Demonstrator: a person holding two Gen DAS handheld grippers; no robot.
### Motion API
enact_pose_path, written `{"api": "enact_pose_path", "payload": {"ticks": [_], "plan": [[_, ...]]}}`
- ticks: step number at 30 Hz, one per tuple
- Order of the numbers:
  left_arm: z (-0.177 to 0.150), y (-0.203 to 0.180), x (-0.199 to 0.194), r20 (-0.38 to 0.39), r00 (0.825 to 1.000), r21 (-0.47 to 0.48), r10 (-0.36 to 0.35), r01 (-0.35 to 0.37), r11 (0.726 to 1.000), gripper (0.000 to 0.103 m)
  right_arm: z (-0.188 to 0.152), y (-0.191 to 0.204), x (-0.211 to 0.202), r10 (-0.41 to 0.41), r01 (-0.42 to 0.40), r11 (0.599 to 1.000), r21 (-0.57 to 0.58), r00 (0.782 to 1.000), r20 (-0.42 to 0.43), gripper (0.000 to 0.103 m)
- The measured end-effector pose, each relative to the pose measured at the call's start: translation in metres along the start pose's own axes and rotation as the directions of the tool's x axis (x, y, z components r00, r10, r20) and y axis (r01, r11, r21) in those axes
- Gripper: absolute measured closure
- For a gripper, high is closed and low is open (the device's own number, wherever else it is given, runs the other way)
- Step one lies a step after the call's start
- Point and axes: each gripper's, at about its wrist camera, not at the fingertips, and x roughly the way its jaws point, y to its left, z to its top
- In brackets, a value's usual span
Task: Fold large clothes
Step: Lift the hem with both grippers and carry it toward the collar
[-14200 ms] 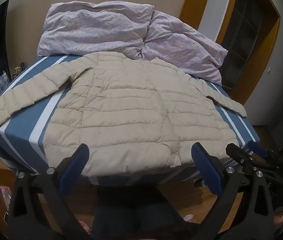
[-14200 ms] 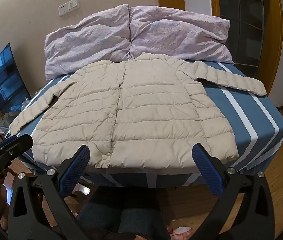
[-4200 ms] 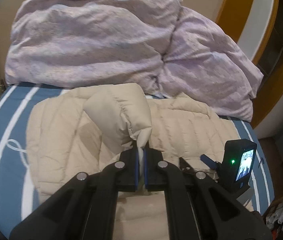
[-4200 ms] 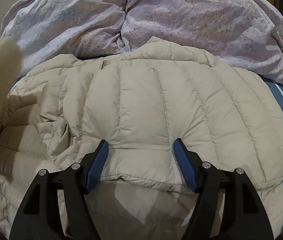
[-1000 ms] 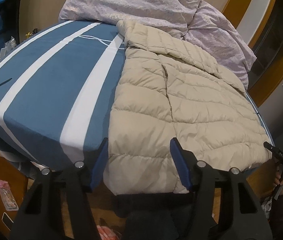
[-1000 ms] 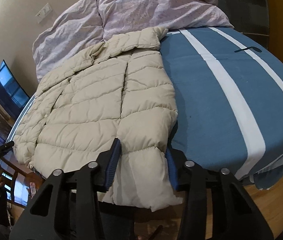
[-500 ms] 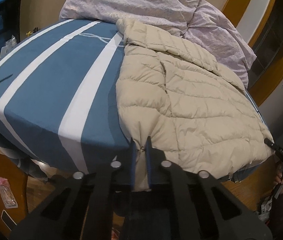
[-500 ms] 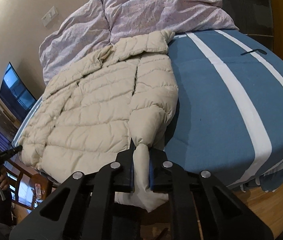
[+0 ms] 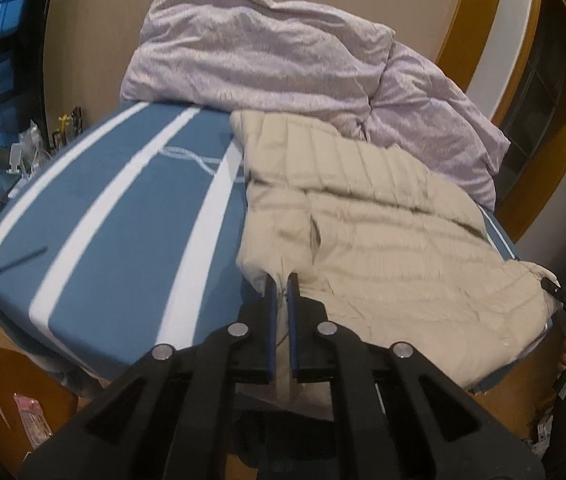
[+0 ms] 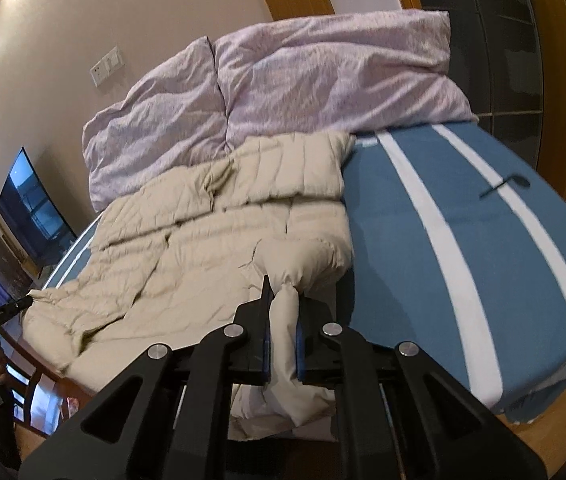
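A beige quilted puffer jacket (image 9: 383,224) lies on the bed with both sleeves folded in over its body. My left gripper (image 9: 281,280) is shut on the hem at the jacket's near left corner and holds it above the mattress. In the right wrist view my right gripper (image 10: 283,292) is shut on the near right corner of the jacket (image 10: 211,236), a thick fold bunched between the blue pads. The hem between the two corners sags over the foot of the bed. The right gripper's tip (image 9: 555,286) shows at the left wrist view's right edge.
The bed has a blue sheet with white stripes (image 9: 115,216), bare on either side of the jacket (image 10: 463,216). Lilac pillows (image 9: 267,56) are piled at the headboard wall. A dark screen (image 10: 35,208) stands left of the bed, a wooden door frame (image 9: 531,92) at right.
Both grippers went from open astride the hem to shut on its two corners. They then rose, lifting the jacket's bottom edge off the foot of the bed.
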Motion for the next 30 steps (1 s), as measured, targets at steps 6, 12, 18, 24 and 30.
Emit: {"api": "enact_pose_path", "payload": {"ticks": [6, 12, 18, 24, 30], "plan": [[0.039, -0.006, 0.008, 0.046, 0.998, 0.001, 0.034, -0.034, 0.999, 0.098, 0.033, 0.01, 0.014, -0.023, 0.023, 1.0, -0.016, 0.999, 0.031, 0.095], [0.075, -0.009, 0.026, 0.068, 0.996, -0.006, 0.051, -0.05, 0.999, 0.103, 0.059, 0.015, 0.041, -0.036, 0.036, 0.999, -0.004, 0.999, 0.036, 0.095], [0.112, -0.019, 0.056, 0.069, 0.995, 0.021, 0.073, -0.074, 0.997, 0.103, 0.087, 0.017, 0.072, -0.037, 0.037, 0.999, 0.012, 0.998, 0.055, 0.095], [0.139, -0.023, 0.09, 0.028, 0.997, 0.025, 0.073, -0.074, 0.997, 0.103, 0.116, 0.017, 0.11, -0.059, 0.058, 0.998, 0.033, 0.997, 0.043, 0.095], [0.123, -0.001, 0.078, -0.035, 0.999, 0.035, 0.038, -0.037, 0.999, 0.098, 0.118, 0.012, 0.129, -0.079, 0.078, 0.996, 0.04, 0.997, 0.023, 0.095]]}}
